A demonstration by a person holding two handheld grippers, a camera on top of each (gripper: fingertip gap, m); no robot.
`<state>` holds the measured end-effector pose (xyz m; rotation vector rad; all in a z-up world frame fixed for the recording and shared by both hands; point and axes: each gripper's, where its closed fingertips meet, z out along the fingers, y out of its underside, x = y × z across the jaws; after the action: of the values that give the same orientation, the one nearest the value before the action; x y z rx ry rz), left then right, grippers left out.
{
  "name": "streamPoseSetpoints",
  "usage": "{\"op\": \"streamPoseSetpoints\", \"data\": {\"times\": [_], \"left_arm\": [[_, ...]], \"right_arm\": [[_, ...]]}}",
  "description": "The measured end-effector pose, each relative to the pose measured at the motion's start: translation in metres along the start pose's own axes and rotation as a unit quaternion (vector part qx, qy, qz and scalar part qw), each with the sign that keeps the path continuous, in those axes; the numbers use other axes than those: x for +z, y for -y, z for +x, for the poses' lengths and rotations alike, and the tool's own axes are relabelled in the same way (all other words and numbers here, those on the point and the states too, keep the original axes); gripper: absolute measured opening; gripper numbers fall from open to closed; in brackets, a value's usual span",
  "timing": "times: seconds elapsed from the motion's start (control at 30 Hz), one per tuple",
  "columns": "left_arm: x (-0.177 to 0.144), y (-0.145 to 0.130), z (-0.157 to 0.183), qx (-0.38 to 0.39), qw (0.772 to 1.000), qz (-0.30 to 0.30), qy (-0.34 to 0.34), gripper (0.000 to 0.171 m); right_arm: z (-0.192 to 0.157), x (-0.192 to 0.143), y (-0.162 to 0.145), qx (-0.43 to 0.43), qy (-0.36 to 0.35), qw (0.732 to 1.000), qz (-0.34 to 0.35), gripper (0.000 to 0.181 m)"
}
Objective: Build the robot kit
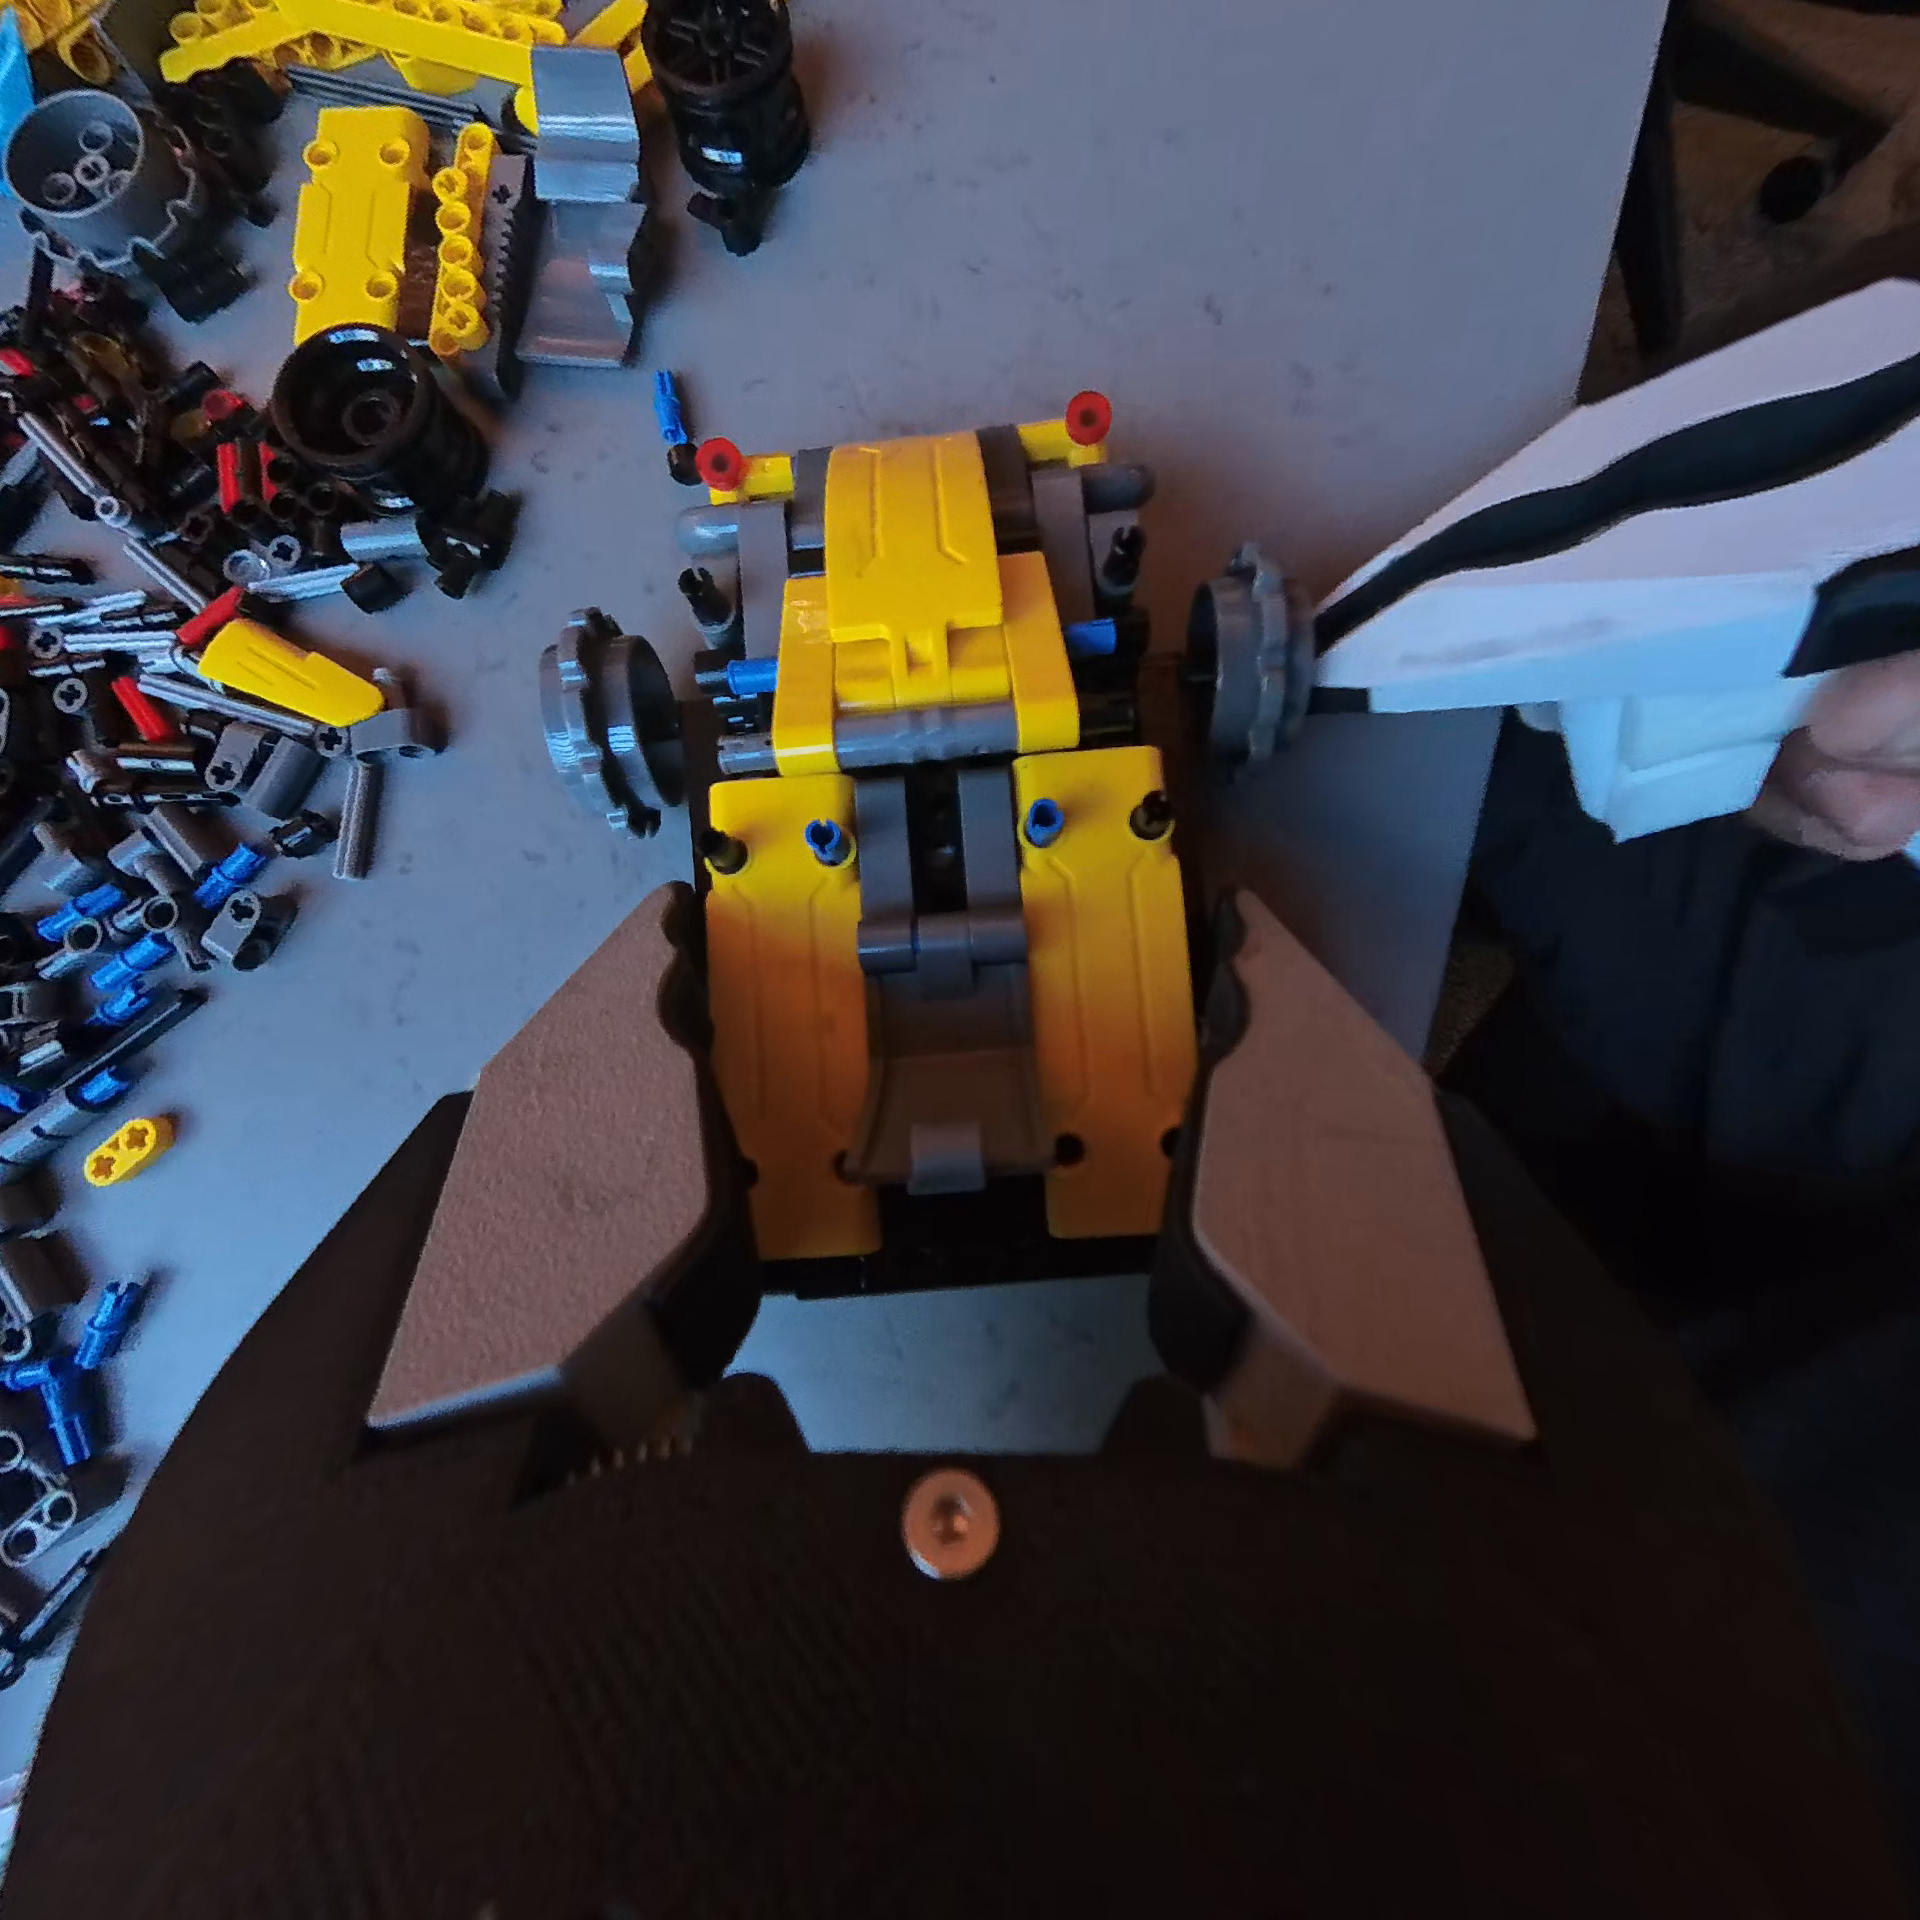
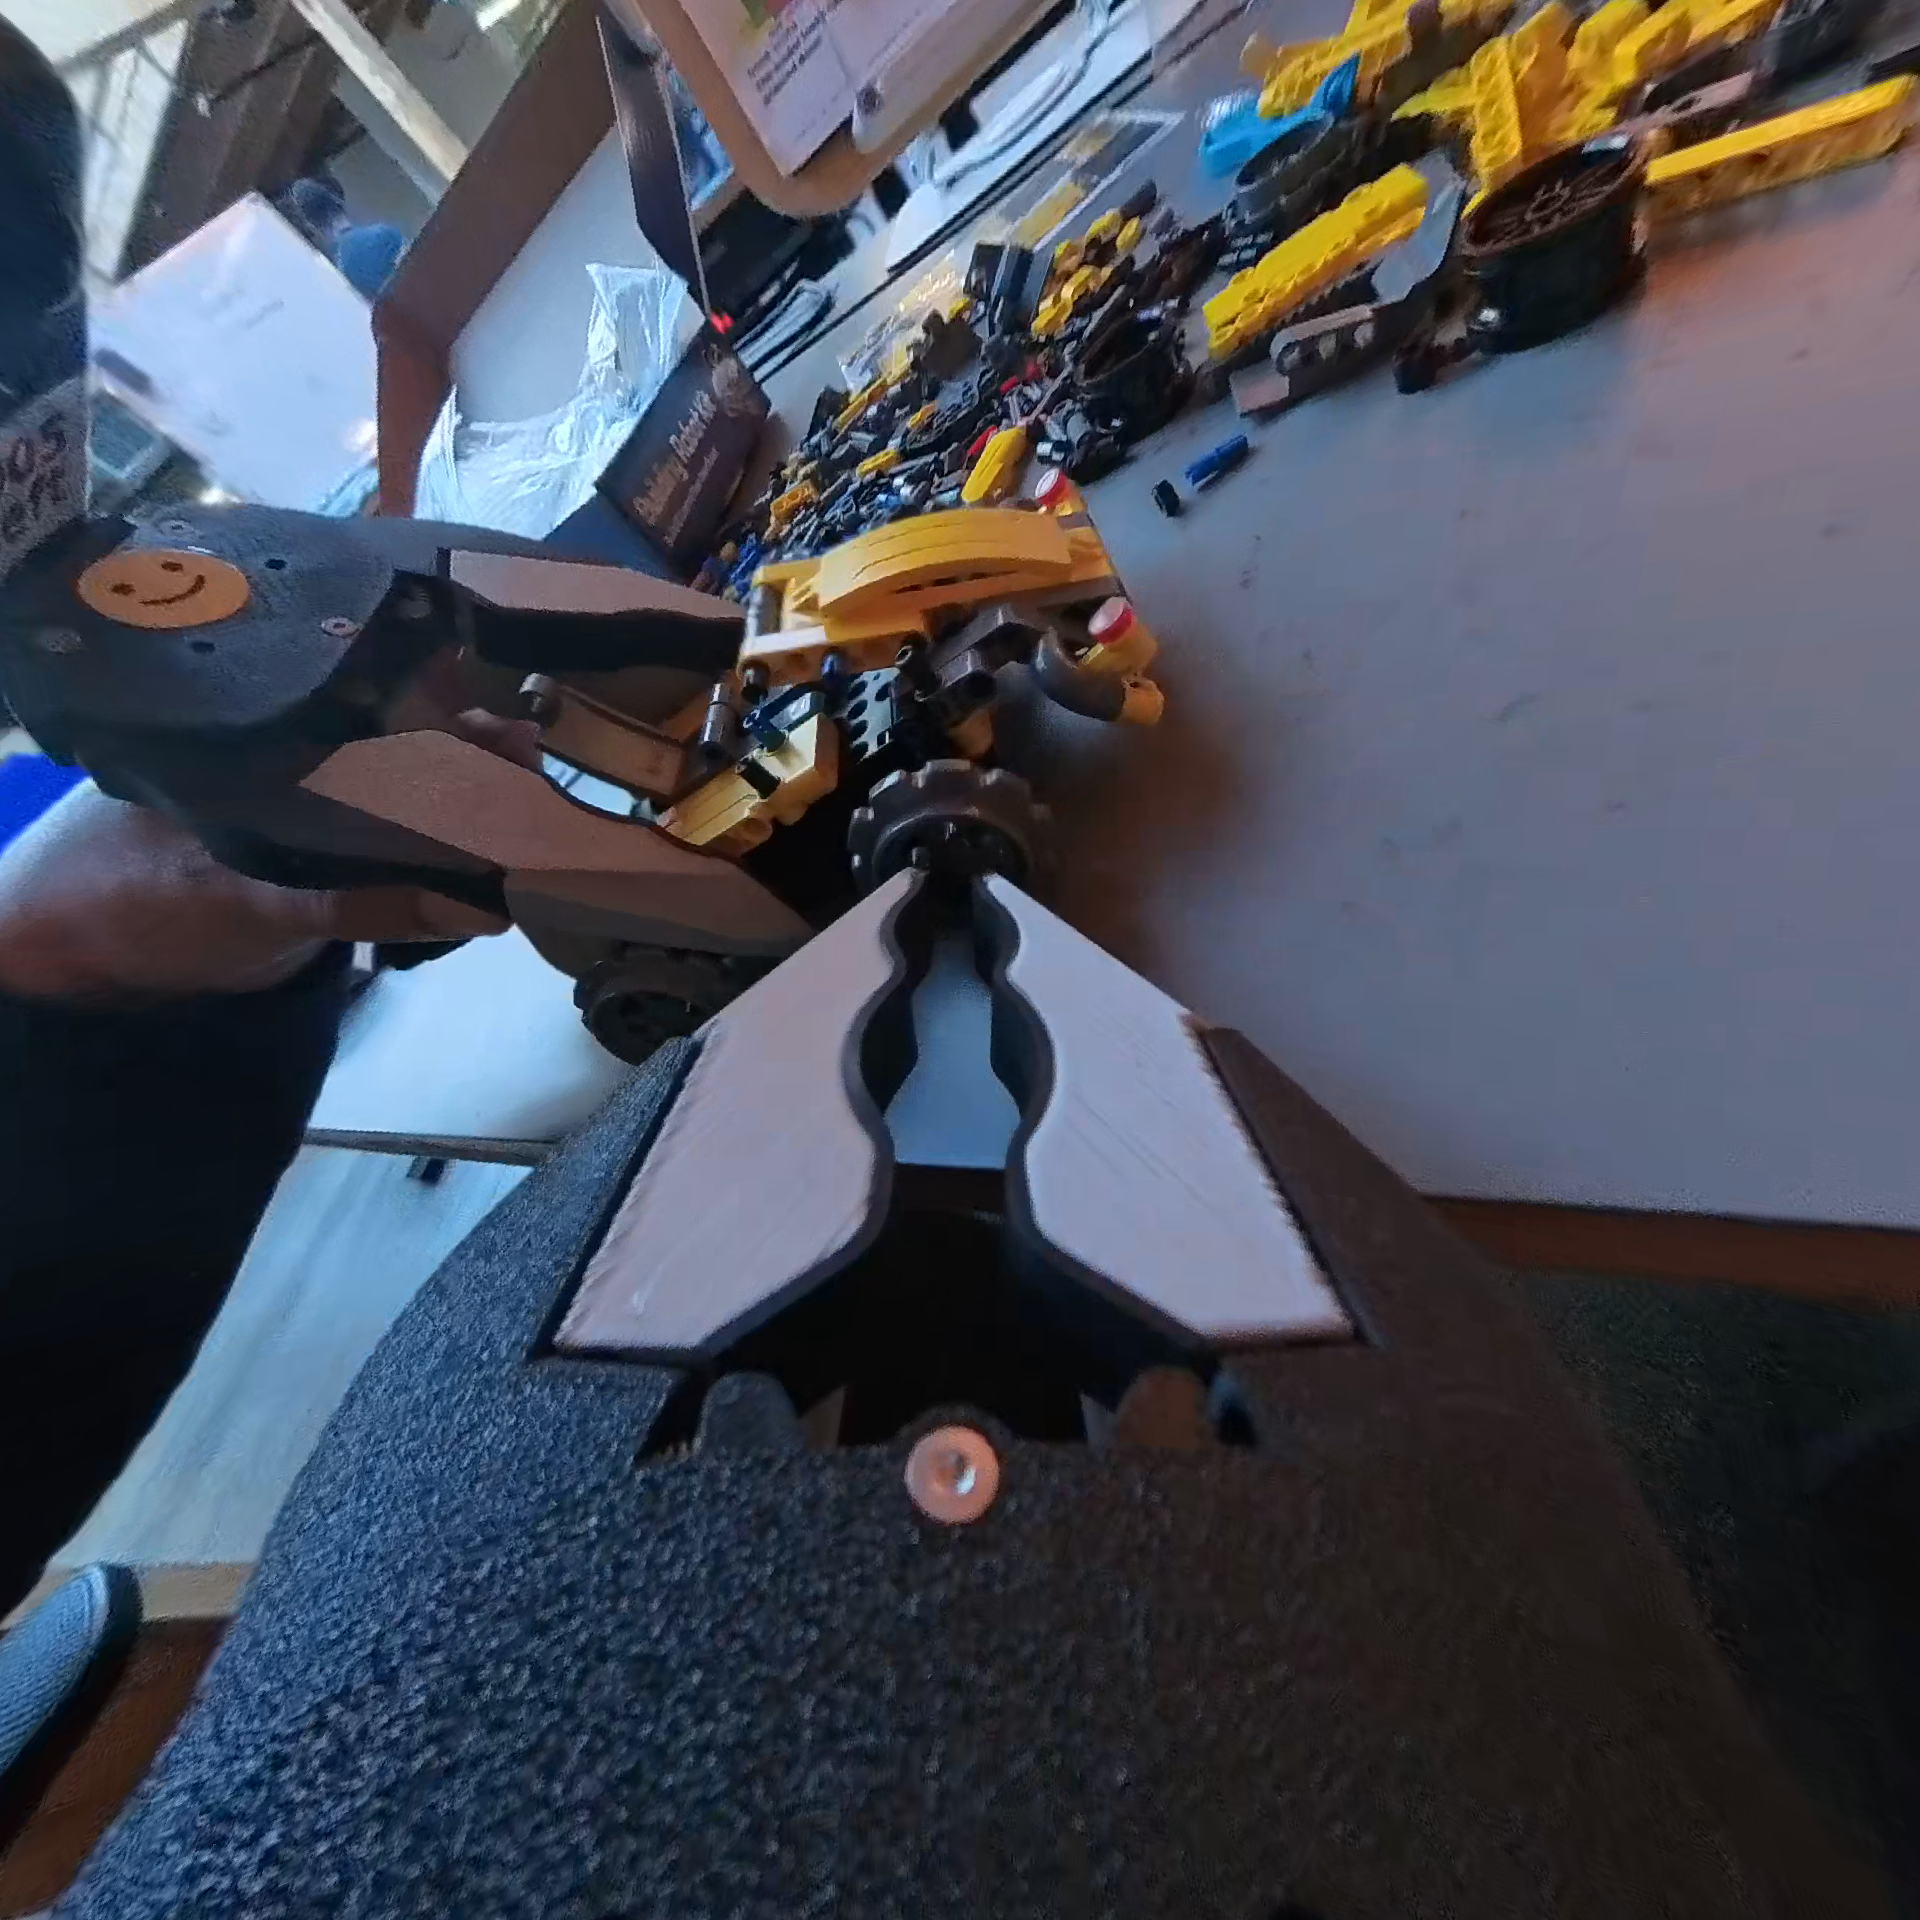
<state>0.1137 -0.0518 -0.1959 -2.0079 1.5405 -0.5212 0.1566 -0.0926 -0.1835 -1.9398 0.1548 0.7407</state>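
Observation:
A yellow and grey brick-built vehicle (image 1: pixel 935 644) stands on the grey table (image 1: pixel 1143 260). My left gripper (image 1: pixel 956 925) is shut on its rear body, one brown finger on each yellow side panel. My right gripper (image 2: pixel 949 883), with white fingers, is closed to a narrow gap on the small black pin at the centre of the vehicle's grey wheel hub (image 2: pixel 945 821). In the left wrist view the right gripper (image 1: pixel 1320 655) meets that hub (image 1: pixel 1247 655) from the right. A second grey hub (image 1: pixel 592 717) sits on the other side. The left gripper (image 2: pixel 769 774) and the vehicle (image 2: pixel 935 582) also show in the right wrist view.
A pile of small loose parts (image 1: pixel 135 727), a black tyre (image 1: pixel 364 405) and yellow sub-assemblies (image 1: pixel 395 229) lie at the left. The table edge (image 1: pixel 1558 312) runs close on the right. A dark box (image 2: pixel 686 457) and a plastic bag (image 2: pixel 540 436) sit behind.

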Motion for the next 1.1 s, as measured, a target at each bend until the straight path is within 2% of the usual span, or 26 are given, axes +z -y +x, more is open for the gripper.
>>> {"op": "streamPoseSetpoints", "data": {"times": [0.4,0.53,0.67,0.83,0.97,1.1], "left_arm": [[0.000,-0.001,-0.002,-0.009,1.000,-0.005,0.007,0.094],[0.001,0.000,-0.002,-0.007,1.000,-0.005,0.005,0.094],[0.001,0.000,-0.002,-0.007,1.000,-0.004,0.005,0.094],[0.000,0.000,-0.002,-0.005,1.000,-0.002,0.003,0.094],[0.000,0.000,-0.001,-0.004,1.000,-0.001,0.002,0.094],[0.000,0.000,-0.001,-0.001,1.000,0.000,-0.001,0.094]], "right_arm": [[0.001,0.004,0.001,-0.001,0.001,0.999,-0.049,0.006],[0.002,0.002,0.001,0.009,0.018,0.998,-0.051,0.006],[0.004,-0.008,0.005,0.030,0.041,0.998,-0.029,0.016],[0.006,-0.015,0.003,-0.019,0.021,0.999,-0.024,0.015],[0.003,-0.010,0.002,-0.061,0.005,0.998,-0.024,0.002],[0.002,-0.008,-0.002,-0.081,0.001,0.996,-0.033,0.003]]}}
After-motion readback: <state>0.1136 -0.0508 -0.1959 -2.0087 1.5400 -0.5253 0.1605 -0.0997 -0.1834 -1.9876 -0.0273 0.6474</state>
